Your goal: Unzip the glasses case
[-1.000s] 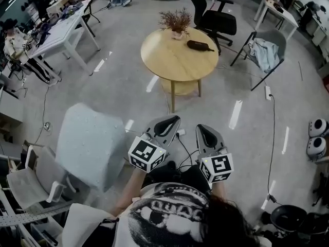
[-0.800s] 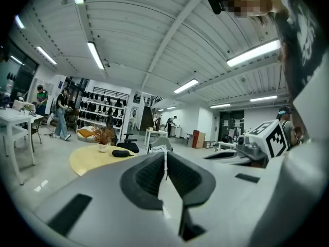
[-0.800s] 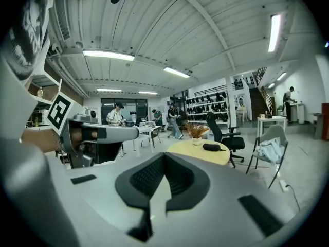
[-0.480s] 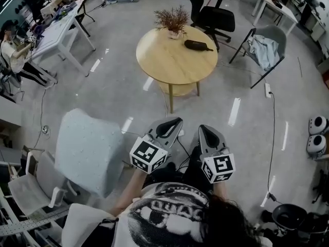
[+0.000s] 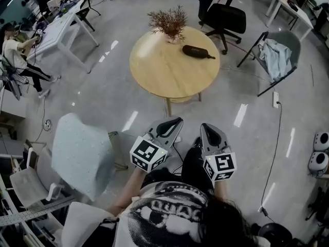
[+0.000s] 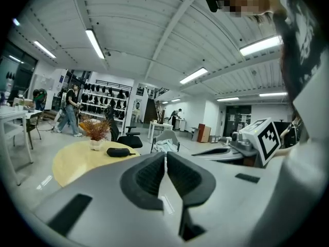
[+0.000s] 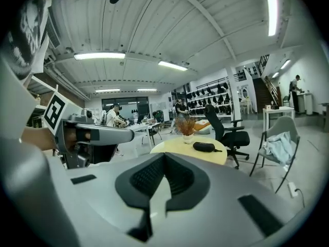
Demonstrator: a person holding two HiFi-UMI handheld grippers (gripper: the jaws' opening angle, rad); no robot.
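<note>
Head view: left gripper (image 5: 172, 122) and right gripper (image 5: 208, 128) are both clenched, empty, over open floor (image 5: 128, 99). Beyond, the case (image 5: 197, 51) lies far-right on the table (image 5: 140, 71), long axis crosswise, strap pointing right, bare tabletop nearside.

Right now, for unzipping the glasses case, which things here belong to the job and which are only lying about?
For the job: glasses case on the round table; left gripper and right gripper, both shut and empty.

Just lying about: potted dried plant on the same table; black office chair; grey chair with a cloth on it; pale chair.
</note>
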